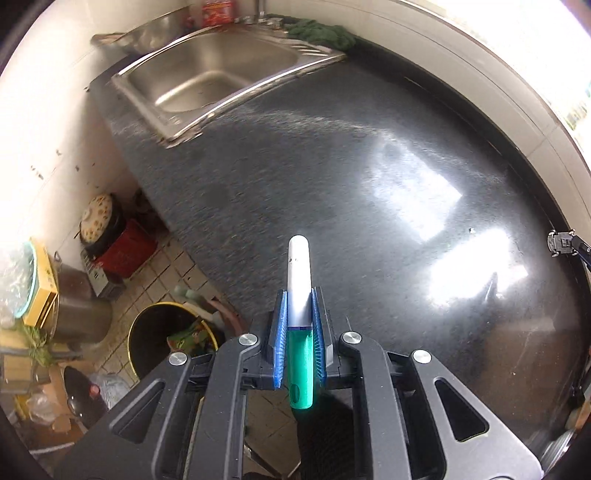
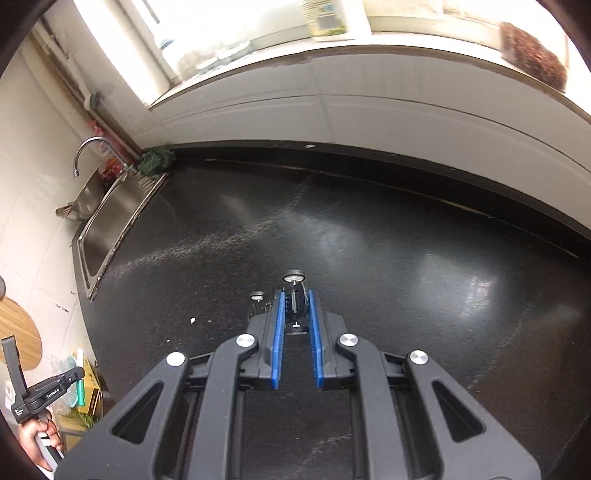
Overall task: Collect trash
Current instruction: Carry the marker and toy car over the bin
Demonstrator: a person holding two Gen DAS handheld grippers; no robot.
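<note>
Left gripper (image 1: pixel 299 314): jaws clenched on a pen-like tube (image 1: pixel 298 295), white-grey toward the tip, green at the rear, lying lengthwise between the blue pads (image 1: pixel 279 332). It is lifted clear of the dark table (image 1: pixel 332 166), near the table's left edge in the left wrist view.

Bin (image 1: pixel 147 332): black with a yellow rim, on the tiled floor at lower left of the left wrist view, below and left of the held tube. Some green-and-orange packaging already sits inside it, so part of the collection appears done.

Right gripper (image 2: pixel 297 306): jaws narrowed around a small black wheeled object (image 2: pixel 294 302) with silver discs, low over the table at frame centre. The pads sit just beside it on both sides; whether they actually press it I cannot tell. A second silver-capped piece (image 2: pixel 256 296) shows just left of the jaws.

Left to pick up: two small white scraps (image 2: pixel 192 320) on the table, left of the right gripper.

Judgement: task is mid-way. The tube is in hand but not yet over the bin; it needs carrying left and down, then dropping. The wheeled object and the scraps follow.

Sink (image 1: pixel 207 74) at upper left, green cloth (image 1: pixel 321 31) behind it; neither involved.
</note>
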